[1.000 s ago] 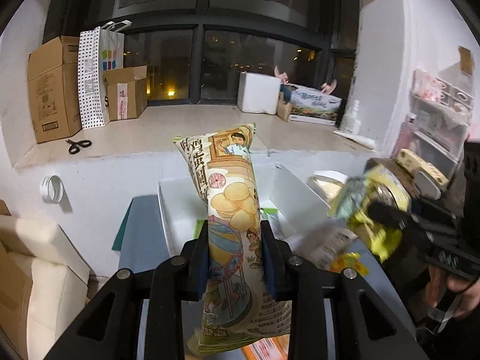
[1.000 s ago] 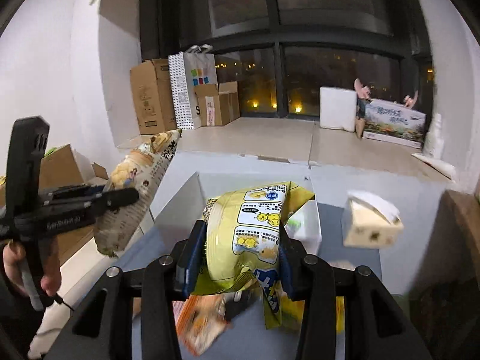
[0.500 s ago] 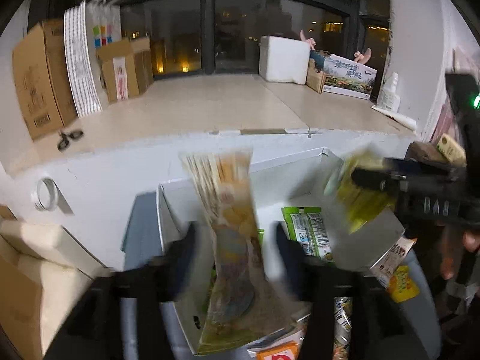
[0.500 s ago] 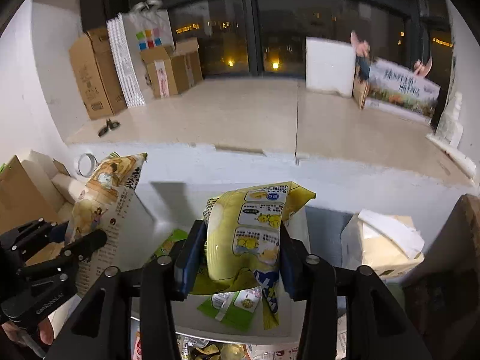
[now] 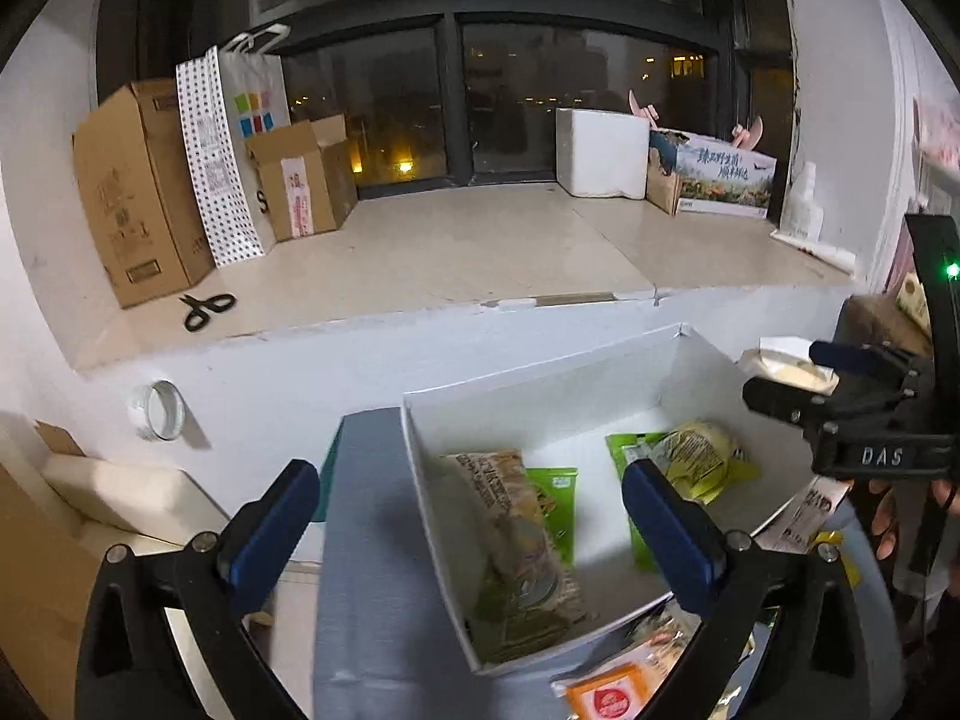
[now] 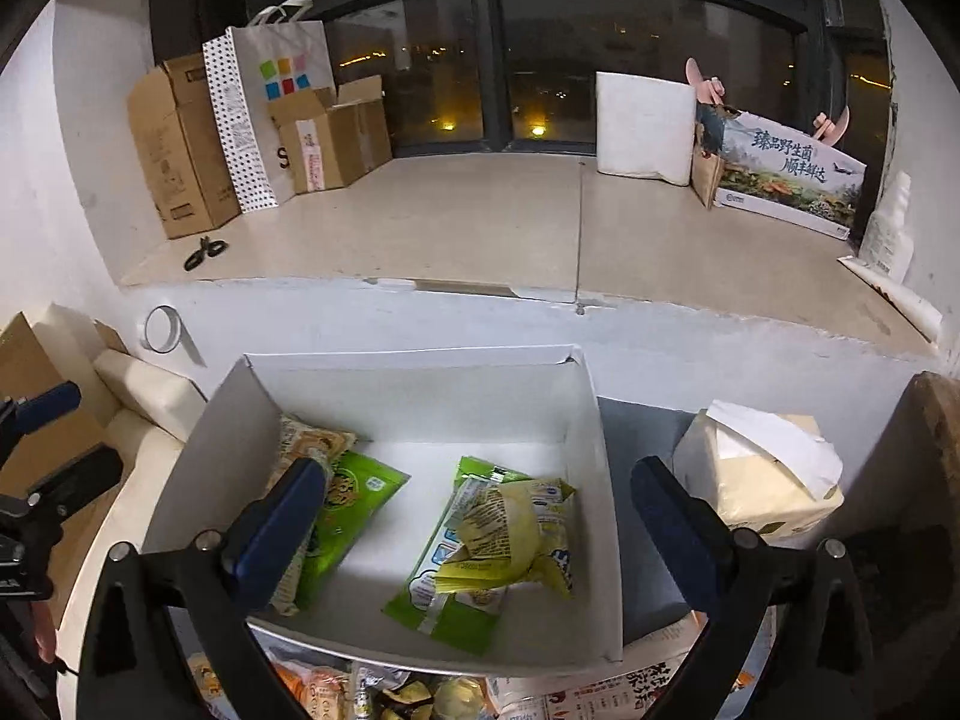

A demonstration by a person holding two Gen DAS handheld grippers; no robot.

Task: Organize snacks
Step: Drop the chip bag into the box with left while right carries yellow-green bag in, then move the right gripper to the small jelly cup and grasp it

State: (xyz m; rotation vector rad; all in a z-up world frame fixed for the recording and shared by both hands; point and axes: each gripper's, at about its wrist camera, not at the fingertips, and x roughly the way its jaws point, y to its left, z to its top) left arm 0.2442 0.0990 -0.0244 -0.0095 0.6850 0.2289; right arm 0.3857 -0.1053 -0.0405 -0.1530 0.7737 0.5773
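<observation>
Both bags have left our grippers: the chip bag [image 5: 516, 546] lies along the white box's [image 5: 540, 387] left wall, the yellow bag [image 6: 510, 531] toward its right. Left gripper [image 5: 474, 534] and right gripper [image 6: 480, 531], marked "DAS", gape empty.

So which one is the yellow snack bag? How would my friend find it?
Look in the big white box below the window ledge. On its right side, green packets lie flat, and the yellow snack bag sits crumpled on top of them. It's the only yellow, scrunched-up one; the long chip bag lies along the left wall.
</observation>
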